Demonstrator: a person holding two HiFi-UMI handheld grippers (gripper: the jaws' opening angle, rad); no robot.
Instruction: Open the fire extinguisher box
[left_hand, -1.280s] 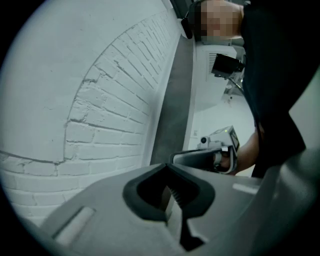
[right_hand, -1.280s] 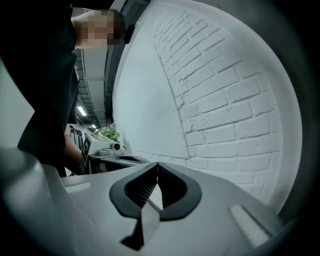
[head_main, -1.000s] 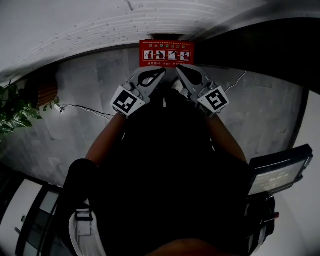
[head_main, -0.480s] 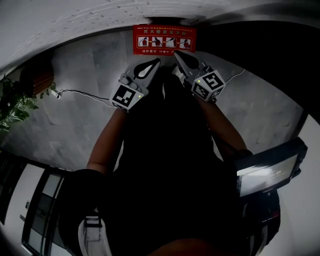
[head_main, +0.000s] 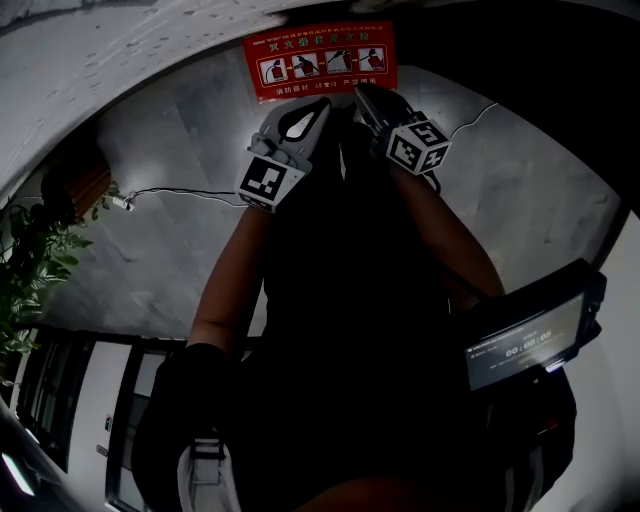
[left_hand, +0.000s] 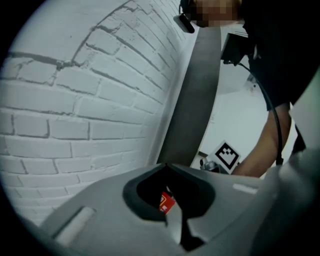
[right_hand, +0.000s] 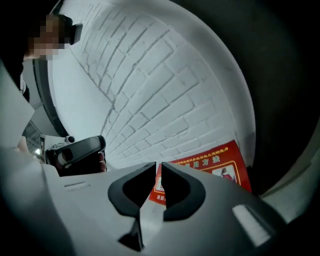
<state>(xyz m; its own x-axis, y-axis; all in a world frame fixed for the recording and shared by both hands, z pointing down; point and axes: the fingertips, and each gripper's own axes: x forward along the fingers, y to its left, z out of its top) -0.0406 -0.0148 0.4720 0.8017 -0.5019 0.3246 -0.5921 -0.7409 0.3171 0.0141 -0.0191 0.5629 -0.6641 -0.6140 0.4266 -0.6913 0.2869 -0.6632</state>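
Left gripper (head_main: 321, 110) is clenched, right gripper (head_main: 362, 92) just parting, empty, both nearer red box (head_main: 320, 45).

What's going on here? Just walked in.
A person holds a tool in each hand, both close to the red fire extinguisher box at the foot of a white brick wall. The left tool is shut and empty. The right tool has just been opening its jaws; they stand a narrow gap apart with nothing between them, pointed at the box's pictogram panel. Neither tool grips the box yet.
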